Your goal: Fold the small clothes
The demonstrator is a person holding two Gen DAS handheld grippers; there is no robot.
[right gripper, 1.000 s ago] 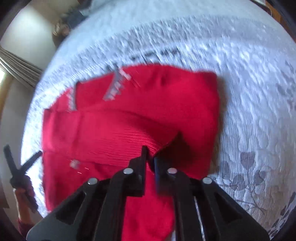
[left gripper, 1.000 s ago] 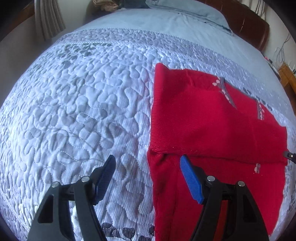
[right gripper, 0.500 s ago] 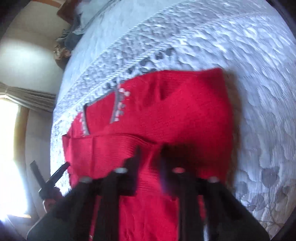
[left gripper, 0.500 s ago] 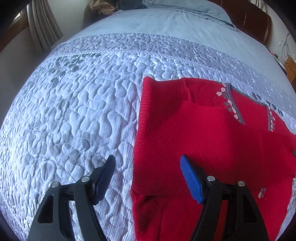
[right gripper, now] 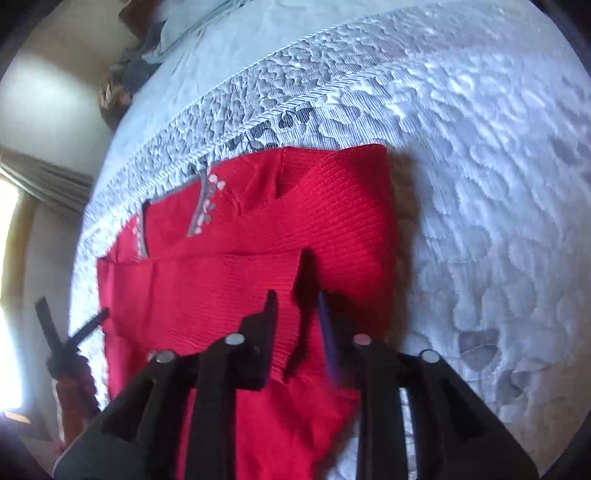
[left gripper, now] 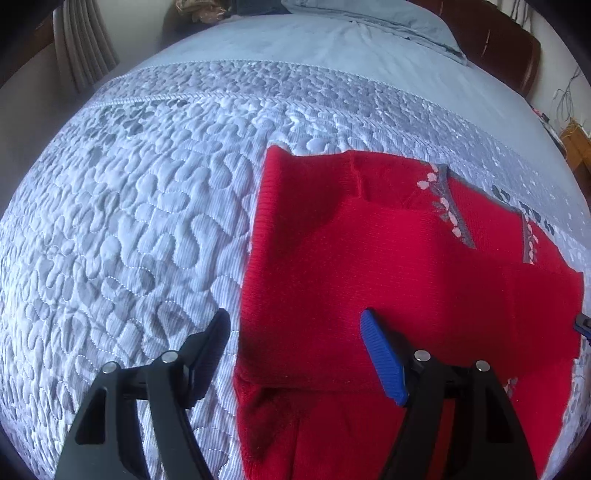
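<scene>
A red knitted sweater (left gripper: pixel 369 258) with a grey and pink patterned collar lies on the quilted bedspread (left gripper: pixel 129 221), a sleeve folded across its body. My left gripper (left gripper: pixel 295 339) is open and empty above the sweater's left edge. In the right wrist view the sweater (right gripper: pixel 258 258) fills the middle. My right gripper (right gripper: pixel 297 321) is partly open just above a raised fold of the red fabric, which stands between the jaws; nothing is held. The left gripper (right gripper: pixel 70 332) shows at the far left of that view.
The bed carries a pale blue sheet (left gripper: pixel 295 40) and a pillow (left gripper: pixel 369 14) at its head, below a dark wooden headboard (left gripper: pixel 491 40). Curtains (left gripper: pixel 85 55) hang at the left. A wooden stand (left gripper: pixel 576 147) with cables stands at the right.
My right gripper has opened and let go of the red fabric it pinched. My left gripper has drawn back, so more of the sweater shows.
</scene>
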